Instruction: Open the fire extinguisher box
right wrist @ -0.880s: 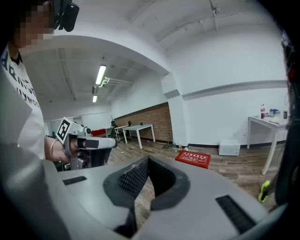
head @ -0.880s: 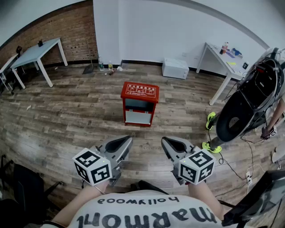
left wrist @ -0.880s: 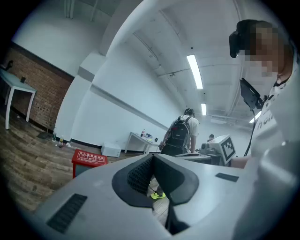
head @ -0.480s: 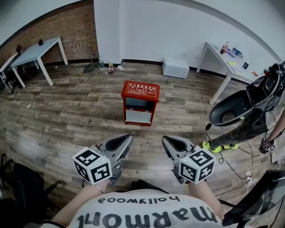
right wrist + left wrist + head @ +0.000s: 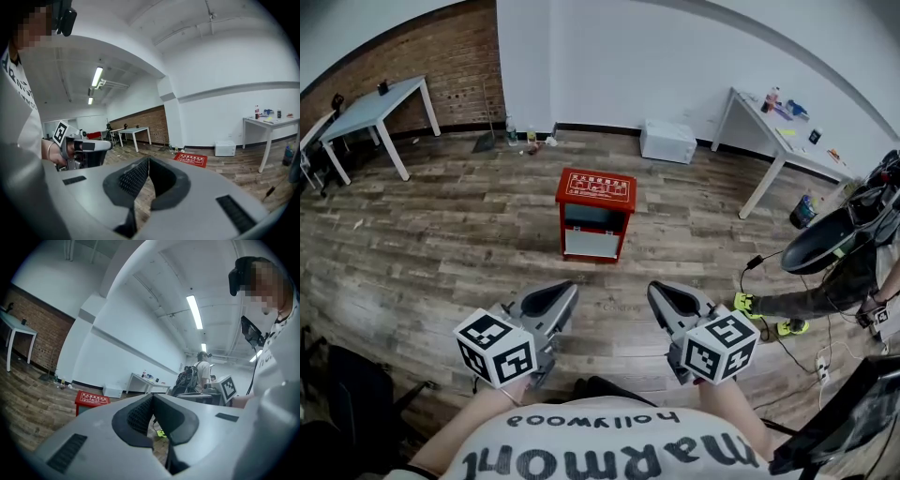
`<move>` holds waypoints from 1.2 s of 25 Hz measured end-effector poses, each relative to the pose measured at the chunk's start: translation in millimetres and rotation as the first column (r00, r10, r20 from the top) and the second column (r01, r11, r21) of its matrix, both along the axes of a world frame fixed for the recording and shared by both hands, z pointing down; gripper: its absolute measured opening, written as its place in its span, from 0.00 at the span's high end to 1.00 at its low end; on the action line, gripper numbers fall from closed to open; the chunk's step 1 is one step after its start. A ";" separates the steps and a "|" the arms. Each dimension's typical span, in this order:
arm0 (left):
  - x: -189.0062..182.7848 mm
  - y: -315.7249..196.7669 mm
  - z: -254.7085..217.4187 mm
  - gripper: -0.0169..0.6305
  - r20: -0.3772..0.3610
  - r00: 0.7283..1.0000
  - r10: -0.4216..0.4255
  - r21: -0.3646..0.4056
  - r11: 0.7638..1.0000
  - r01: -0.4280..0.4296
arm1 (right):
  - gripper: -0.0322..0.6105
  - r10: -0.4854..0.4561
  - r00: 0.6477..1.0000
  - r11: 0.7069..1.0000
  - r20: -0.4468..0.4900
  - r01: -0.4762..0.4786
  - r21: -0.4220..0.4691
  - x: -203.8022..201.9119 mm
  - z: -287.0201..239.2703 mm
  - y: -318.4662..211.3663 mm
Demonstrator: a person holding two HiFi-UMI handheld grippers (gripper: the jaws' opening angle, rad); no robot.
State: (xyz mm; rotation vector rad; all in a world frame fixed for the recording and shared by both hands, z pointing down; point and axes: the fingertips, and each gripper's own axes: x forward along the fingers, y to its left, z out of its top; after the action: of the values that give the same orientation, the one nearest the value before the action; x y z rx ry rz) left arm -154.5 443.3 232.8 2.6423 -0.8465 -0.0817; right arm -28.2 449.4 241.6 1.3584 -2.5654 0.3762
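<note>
Left gripper (image 5: 566, 291) and right gripper (image 5: 660, 292), head view: low in frame, side by side, held out ahead of the person, jaws drawn together, nothing in them. Red fire extinguisher box (image 5: 595, 214) stands upright on the wood floor (image 5: 441, 234) beyond both grippers, well apart from them, front toward the person. White bench (image 5: 773, 127) by the right wall, small items on top.

Left gripper view: jaws meet at the tips, nothing between. The fire extinguisher box (image 5: 91, 399) shows low at left, far past the jaws. The right gripper's marker cube (image 5: 228, 386) sits at right.

Right gripper view: jaws closed tip to tip, empty. The fire extinguisher box (image 5: 191, 159) is on the floor, right of the jaw tips and well off. Left gripper (image 5: 105, 145) at left, in the person's hand.
</note>
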 end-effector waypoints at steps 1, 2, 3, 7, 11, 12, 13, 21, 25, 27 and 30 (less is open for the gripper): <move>-2.1 0.2 0.7 0.96 0.003 1.000 0.003 0.002 1.000 -0.003 | 0.94 0.005 1.000 1.000 0.003 -0.005 0.002 -1.4 0.6 0.4; -3.8 1.0 1.0 0.96 0.005 1.000 0.010 0.004 1.000 -0.010 | 0.93 0.008 1.000 1.000 -0.001 -0.008 0.002 -3.3 1.9 1.1; -5.3 2.6 0.9 0.96 0.005 1.000 0.024 0.006 1.000 -0.024 | 0.93 0.008 1.000 1.000 -0.009 -0.008 0.000 -6.2 3.6 2.3; -15.1 10.7 5.5 0.96 0.023 0.997 0.073 0.029 0.997 -0.073 | 0.93 0.009 0.998 1.000 -0.057 -0.009 0.007 -22.9 11.8 9.1; -31.3 12.9 20.6 0.97 0.068 0.996 0.063 0.038 0.997 -0.066 | 0.93 0.045 0.998 0.999 -0.045 -0.045 0.004 -28.7 20.9 12.8; -33.8 12.1 24.1 0.97 0.068 0.996 0.056 0.030 0.998 -0.059 | 0.93 0.053 0.998 0.999 -0.039 -0.053 -0.007 -27.2 23.5 13.4; -35.2 11.5 27.3 0.97 0.063 0.997 0.052 0.017 0.998 -0.054 | 0.93 0.058 0.998 0.998 -0.034 -0.059 -0.019 -25.2 26.2 13.9; -30.7 -10.2 36.7 0.96 0.049 0.998 0.044 -0.014 0.999 -0.044 | 0.93 0.069 0.998 0.997 0.002 -0.069 -0.046 -13.8 34.3 -11.5; -27.3 -33.9 34.3 0.96 0.053 0.998 0.018 -0.023 1.000 -0.016 | 0.93 0.025 1.000 0.998 -0.011 -0.026 -0.055 -15.4 36.0 -39.2; -22.8 -47.7 35.0 0.96 0.056 0.998 0.003 -0.027 1.000 -0.002 | 0.93 0.001 1.000 0.999 -0.026 -0.002 -0.052 -13.0 36.1 -54.7; -10.1 -73.0 38.3 0.96 0.050 0.999 -0.019 -0.035 0.999 0.021 | 0.93 -0.022 0.999 0.998 -0.049 0.020 -0.053 0.7 39.4 -82.0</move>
State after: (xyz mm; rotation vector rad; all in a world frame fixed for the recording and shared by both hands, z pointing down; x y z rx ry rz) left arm -164.6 370.3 271.1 2.6125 -0.8828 -0.0063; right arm -27.4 367.4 281.0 1.3053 -2.5091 0.3980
